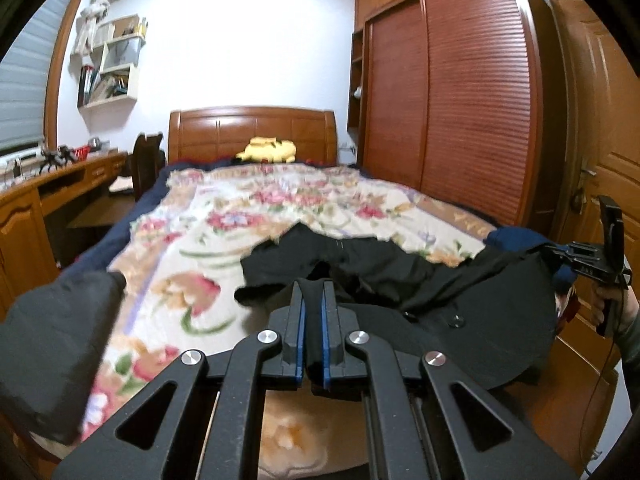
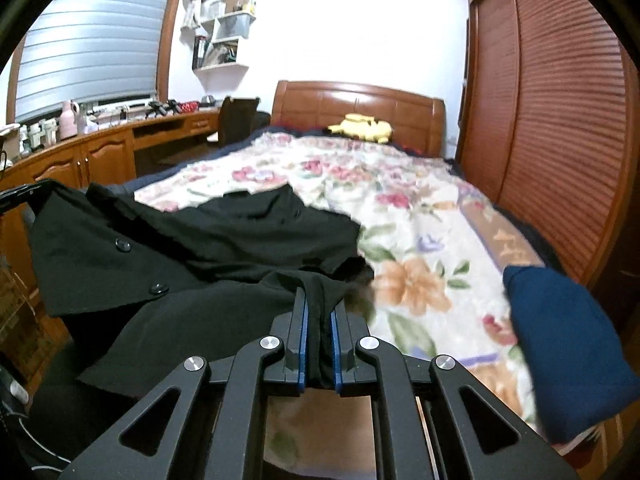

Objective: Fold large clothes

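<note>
**Both tongs pinching the black coat over the bed**

So the big black coat (image 1: pixel 460 292) is partly on the bed (image 1: pixel 248 216), lying on the flowery blanket (image 2: pixel 420 240), and partly hanging off the near edge. Its front hem is lifted up between the two tools, and the rest trails back flat onto the blanket. You can see two dark buttons (image 2: pixel 122 245) on the front panel in the right wrist view.

The left tongs (image 1: pixel 314 292) are squeezed together on a bunched fold of the black fabric; the cloth sits right between the blue pads (image 1: pixel 301 340). Same deal with the right tongs (image 2: pixel 318 300): clamped on a gathered bit of the coat's edge, with fabric running down the gap between the pads.

From the left wrist view you can also spot the other tool at the far right, with a hand (image 1: pixel 608 304) wrapped round its handle and the coat stretched across toward it.

Other stuff around: a yellow plush toy (image 1: pixel 268 149) up by the wooden headboard (image 1: pixel 252 128), a dark grey folded item (image 1: pixel 56 344) at the bed's near left corner, a navy blue one (image 2: pixel 568 344) at the near right. There's a wooden counter (image 2: pixel 100 152) along the window side and a slatted wardrobe (image 1: pixel 460 100) on the other. Everything's a bit motion-blurred.
</note>
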{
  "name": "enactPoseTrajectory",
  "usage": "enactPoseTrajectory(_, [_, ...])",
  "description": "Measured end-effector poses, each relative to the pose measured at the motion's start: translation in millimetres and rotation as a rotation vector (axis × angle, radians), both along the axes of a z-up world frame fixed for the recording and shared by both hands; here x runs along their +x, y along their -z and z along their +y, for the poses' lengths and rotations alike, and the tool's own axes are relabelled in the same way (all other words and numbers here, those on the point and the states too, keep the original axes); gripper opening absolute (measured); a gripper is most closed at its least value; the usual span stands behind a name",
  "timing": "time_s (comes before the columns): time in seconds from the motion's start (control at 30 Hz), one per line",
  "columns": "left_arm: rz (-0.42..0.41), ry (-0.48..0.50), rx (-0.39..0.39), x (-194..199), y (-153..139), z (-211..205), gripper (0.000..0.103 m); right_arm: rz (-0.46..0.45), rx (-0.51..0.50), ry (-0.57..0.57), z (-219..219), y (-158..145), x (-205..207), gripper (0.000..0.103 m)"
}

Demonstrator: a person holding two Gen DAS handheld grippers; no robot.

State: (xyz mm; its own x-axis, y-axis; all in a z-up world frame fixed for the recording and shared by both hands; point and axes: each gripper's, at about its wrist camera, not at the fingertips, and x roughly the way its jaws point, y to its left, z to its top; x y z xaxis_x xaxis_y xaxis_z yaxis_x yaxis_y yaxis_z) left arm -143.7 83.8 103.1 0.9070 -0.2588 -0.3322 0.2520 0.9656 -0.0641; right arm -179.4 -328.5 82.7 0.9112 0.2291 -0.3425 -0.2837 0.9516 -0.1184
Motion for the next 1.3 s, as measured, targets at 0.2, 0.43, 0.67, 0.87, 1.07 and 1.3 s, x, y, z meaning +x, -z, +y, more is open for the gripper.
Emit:
enactPoseTrajectory(0.2, [-0.077, 0.005, 0.007, -15.7, -32.6, 1.5, 0.007, -0.078, -0.001, -0.014, -5.3, -23.2, -28.9, 0.009])
enactPoseTrajectory(0.43, [-0.136, 0.012, 0.021, -30.6, -61.9, 2.8, 0.007, -0.140, -0.005, -0.020, -14.4, -39.8, -52.1, 0.009])
enactPoseTrajectory(0.67, [-0.159, -0.012, 0.027, -35.2, -75.1, 13.4, 0.007, -0.192, -0.015, -0.021, -18.0, -50.7, -78.1, 0.009])
enactPoseTrajectory(0.87, [-0.063, -0.076, 0.041, 16.1, -50.7, 26.6, 0.007, -0.173, -0.041, -0.019, -4.0, -43.8, -44.1, 0.009])
enactPoseTrajectory(1.07, [0.117, -0.167, 0.061, 95.4, 12.1, 42.8, 0.007, -0.076, -0.056, -0.005, 19.5, -24.8, 36.2, 0.009])
enactPoseTrajectory(1.3, [0.199, -0.190, 0.059, 146.5, 46.9, 42.4, 0.007, 0.048, -0.090, 0.002, 45.0, 22.3, 123.3, 0.009])
